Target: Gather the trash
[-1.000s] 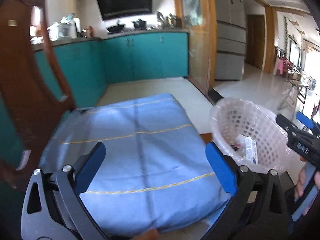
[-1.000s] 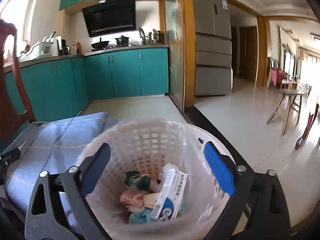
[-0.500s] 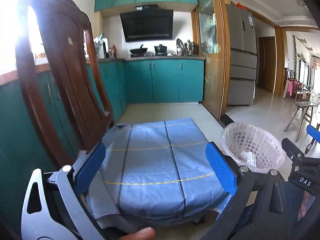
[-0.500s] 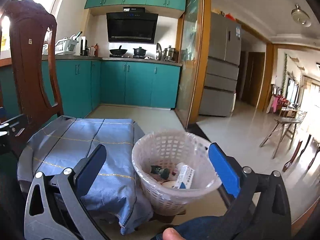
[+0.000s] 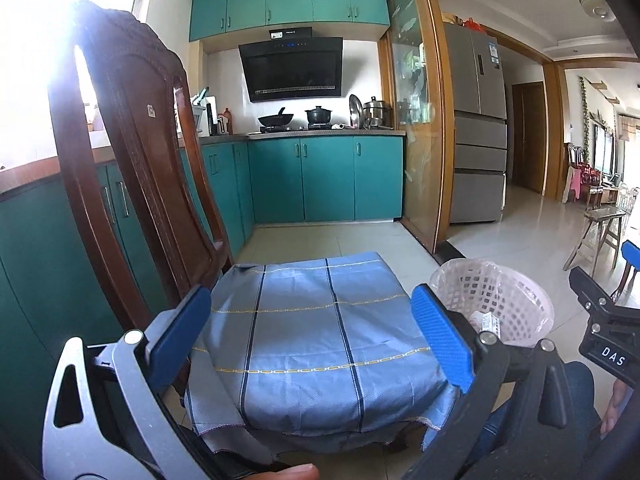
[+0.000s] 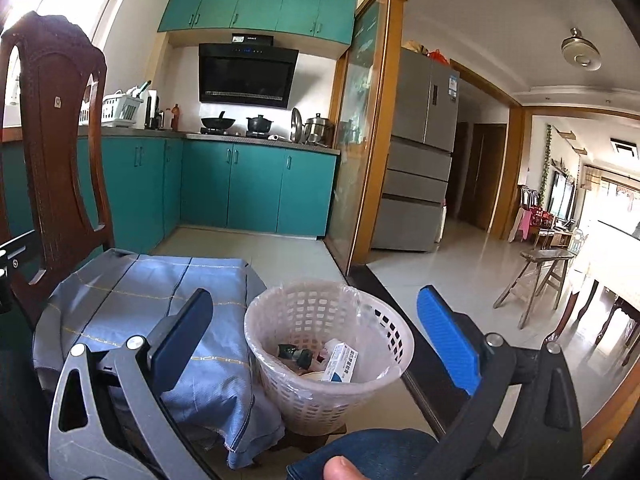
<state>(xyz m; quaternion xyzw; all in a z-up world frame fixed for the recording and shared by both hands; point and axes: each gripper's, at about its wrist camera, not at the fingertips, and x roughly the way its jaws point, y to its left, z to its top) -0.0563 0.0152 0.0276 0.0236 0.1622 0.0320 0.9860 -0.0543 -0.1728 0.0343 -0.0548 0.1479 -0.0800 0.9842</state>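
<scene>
A white lattice waste basket (image 6: 328, 356) lined with a clear bag stands on the floor right of a chair seat covered by a blue striped cloth (image 5: 312, 340). Inside it lie a white and blue carton (image 6: 341, 367), a dark wrapper (image 6: 294, 356) and other scraps. It also shows in the left wrist view (image 5: 492, 308). My left gripper (image 5: 314, 340) is open and empty, held above and behind the cloth. My right gripper (image 6: 316, 344) is open and empty, raised behind the basket. The right gripper's body shows at the right edge of the left wrist view (image 5: 600, 312).
A dark wooden chair back (image 5: 132, 168) rises at the left. Teal kitchen cabinets (image 5: 324, 180) line the far wall, a grey fridge (image 5: 476, 132) stands right of a glass sliding door (image 5: 416, 128). A wooden stool (image 6: 540, 280) stands on the tiled floor at right.
Both grippers have pulled back and up from the cloth and the basket, which now look smaller and lower. Both stay open and empty.
</scene>
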